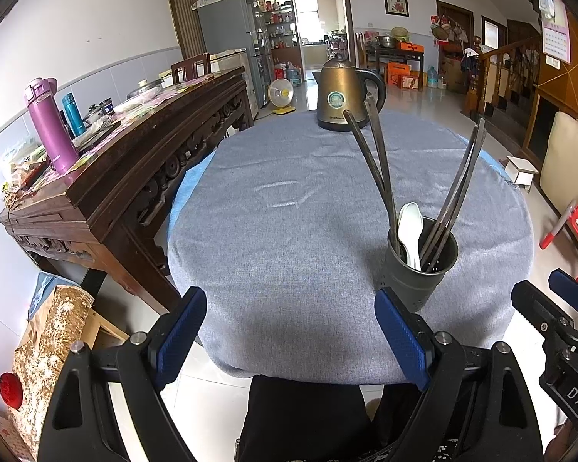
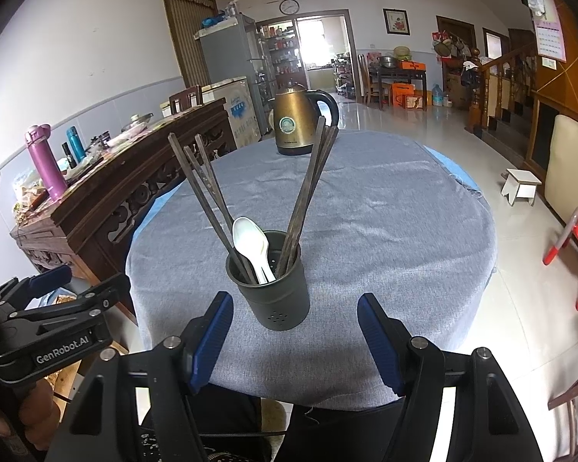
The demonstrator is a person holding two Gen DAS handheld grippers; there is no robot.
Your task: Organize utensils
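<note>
In the left wrist view, the left gripper (image 1: 291,337) is held low at the near edge of the table (image 1: 289,200), its jaws spread wide with nothing between them. The dark utensil holder (image 1: 420,269) is seen to the right of centre on the grey cloth, just beyond the right-hand blue pad. Dark chopsticks (image 1: 373,154) lean out in two bundles, and white spoons (image 1: 409,231) stand among them. The right gripper (image 1: 558,308) is caught at the right edge of this view, and a brass-coloured kettle (image 1: 341,96) stands at the far side. In the right wrist view, the right gripper (image 2: 294,337) is likewise held with jaws spread and empty, and the holder is framed almost squarely between the pads, slightly beyond them and untouched. The perforated base of the holder and the spoon bowls are shown more plainly here, while the left view alone shows how far the holder sits from the left gripper. The chopsticks are judged light, stiff and slick, best pinched mid-shaft; the spoons look like light plastic or ceramic, best taken at the neck.
</note>
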